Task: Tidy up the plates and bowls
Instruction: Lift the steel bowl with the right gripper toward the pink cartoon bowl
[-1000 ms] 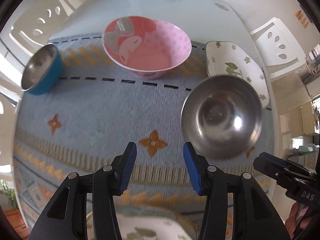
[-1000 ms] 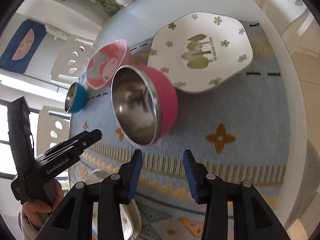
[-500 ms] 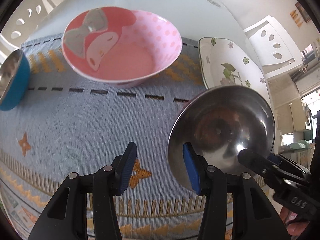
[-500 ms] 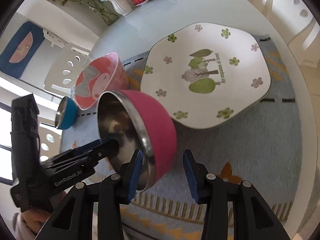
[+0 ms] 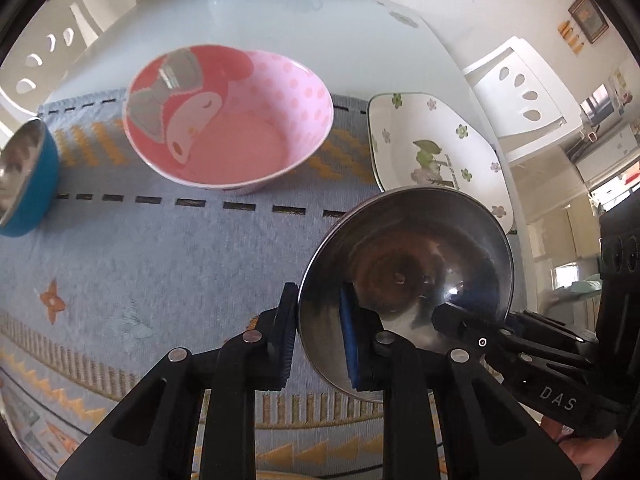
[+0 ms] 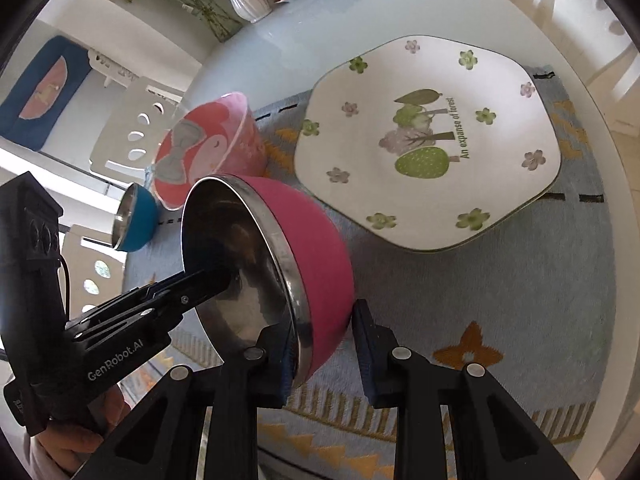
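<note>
Glossy steel bowl (image 5: 404, 280), matt woven cloth mat (image 5: 160, 264)

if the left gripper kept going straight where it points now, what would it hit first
Probably the magenta steel bowl: its rim already sits between the left gripper's jaws, which have just been closing on it. Beyond that lies the blue mat; depth is unclear.
</note>
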Demonstrator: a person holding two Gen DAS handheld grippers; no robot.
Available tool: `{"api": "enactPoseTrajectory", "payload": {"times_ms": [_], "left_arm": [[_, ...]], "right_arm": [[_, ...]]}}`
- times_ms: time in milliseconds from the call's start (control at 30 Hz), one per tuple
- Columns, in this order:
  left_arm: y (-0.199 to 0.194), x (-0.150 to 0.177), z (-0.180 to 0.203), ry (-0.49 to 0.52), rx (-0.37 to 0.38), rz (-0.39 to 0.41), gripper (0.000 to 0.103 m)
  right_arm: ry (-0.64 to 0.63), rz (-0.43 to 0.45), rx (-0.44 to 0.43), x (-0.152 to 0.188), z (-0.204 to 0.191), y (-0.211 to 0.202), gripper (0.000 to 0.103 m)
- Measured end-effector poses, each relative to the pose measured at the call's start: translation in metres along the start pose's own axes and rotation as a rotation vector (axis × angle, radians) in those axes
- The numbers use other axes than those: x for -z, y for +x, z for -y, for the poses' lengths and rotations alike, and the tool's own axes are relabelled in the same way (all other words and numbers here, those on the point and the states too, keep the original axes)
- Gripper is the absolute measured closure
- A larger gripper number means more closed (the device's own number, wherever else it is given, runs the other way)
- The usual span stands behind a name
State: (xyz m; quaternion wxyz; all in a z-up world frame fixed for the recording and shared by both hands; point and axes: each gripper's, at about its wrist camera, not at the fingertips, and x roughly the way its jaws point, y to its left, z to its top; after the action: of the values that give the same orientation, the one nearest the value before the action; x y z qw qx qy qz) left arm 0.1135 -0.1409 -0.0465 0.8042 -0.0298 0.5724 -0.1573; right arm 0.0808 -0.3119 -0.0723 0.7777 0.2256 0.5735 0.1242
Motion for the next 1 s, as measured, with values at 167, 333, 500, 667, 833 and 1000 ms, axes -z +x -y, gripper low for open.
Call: {"api": "enactPoseTrajectory", "payload": {"times_ms": [167, 333, 500, 667, 833, 1000], "left_arm": [[-0.008, 0.008, -0.012, -0.018, -0.023, -0.017, 0.085], [-0.010, 0.021, -0.034, -0.062, -0.021, -0.044, 0.085], [-0.012, 0.032, -0.050, -0.090, -0.043, -0.054, 0.085], [-0.015, 0.035, -0.058, -0.108, -0.052, -0.041, 0.082], [-0.011, 0.033, -0.075, -0.179, -0.020, -0.052, 0.072], [-0.007, 0.031, -0.069, -0.151, -0.040, -0.064, 0.072]], "right_arm": [[-0.002, -0.084, -0.012, 0.003, -0.018, 0.013, 0.077], [0.012, -0.135, -0.059, 0.007, -0.027, 0.028, 0.077], [-0.010, -0.174, -0.063, 0.008, -0.038, 0.044, 0.077], [-0.011, -0.178, -0.048, 0.005, -0.039, 0.051, 0.077], [0.070, -0.182, -0.095, 0.007, -0.023, 0.048, 0.076], [0.114, -0.178, -0.102, 0.009, -0.015, 0.045, 0.066]]}}
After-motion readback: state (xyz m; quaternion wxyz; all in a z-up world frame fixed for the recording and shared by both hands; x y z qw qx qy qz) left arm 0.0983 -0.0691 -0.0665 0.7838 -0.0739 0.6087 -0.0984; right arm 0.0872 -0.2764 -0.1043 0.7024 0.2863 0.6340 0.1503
